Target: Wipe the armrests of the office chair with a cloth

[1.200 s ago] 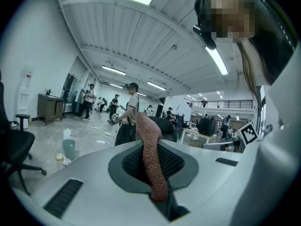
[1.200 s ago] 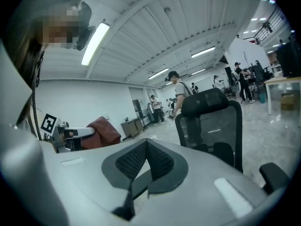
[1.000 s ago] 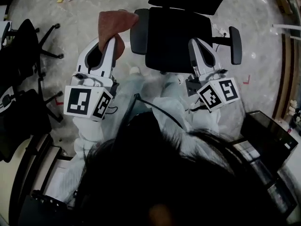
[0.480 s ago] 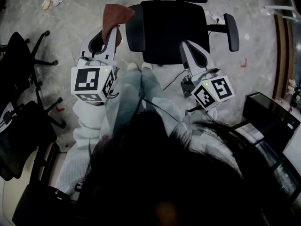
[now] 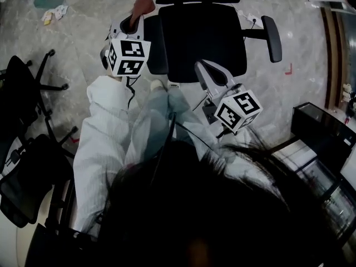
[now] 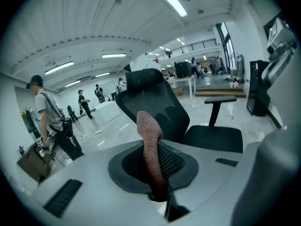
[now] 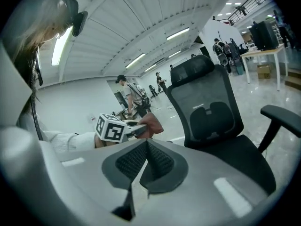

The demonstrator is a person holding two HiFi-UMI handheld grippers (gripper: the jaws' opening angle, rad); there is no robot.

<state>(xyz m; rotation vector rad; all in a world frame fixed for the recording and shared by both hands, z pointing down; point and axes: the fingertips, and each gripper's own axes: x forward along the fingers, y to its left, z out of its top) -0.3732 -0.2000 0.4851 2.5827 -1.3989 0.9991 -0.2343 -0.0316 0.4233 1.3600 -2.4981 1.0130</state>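
The black office chair [image 5: 203, 38] stands in front of me, its left armrest [image 5: 157, 46] and right armrest [image 5: 271, 36] on either side of the seat. My left gripper [image 5: 137, 19] is shut on a reddish-brown cloth [image 5: 143, 4], which sits by the far end of the left armrest; I cannot tell whether it touches. In the left gripper view the cloth [image 6: 151, 145] sticks up between the jaws. My right gripper [image 5: 202, 67] hangs shut and empty over the seat's front edge. In the right gripper view the cloth [image 7: 151, 125] shows left of the chair [image 7: 209, 112].
Two other black chairs [image 5: 25, 77] [image 5: 28, 174] stand on the floor at the left. A black cabinet [image 5: 325, 128] is at the right. Scraps of litter [image 5: 53, 13] lie at the far left. People [image 6: 47, 117] walk in the hall behind.
My left gripper has dropped and moved forward with the cloth, rolling as it went, to the far end of the left armrest. The right gripper has sunk a little towards the seat.
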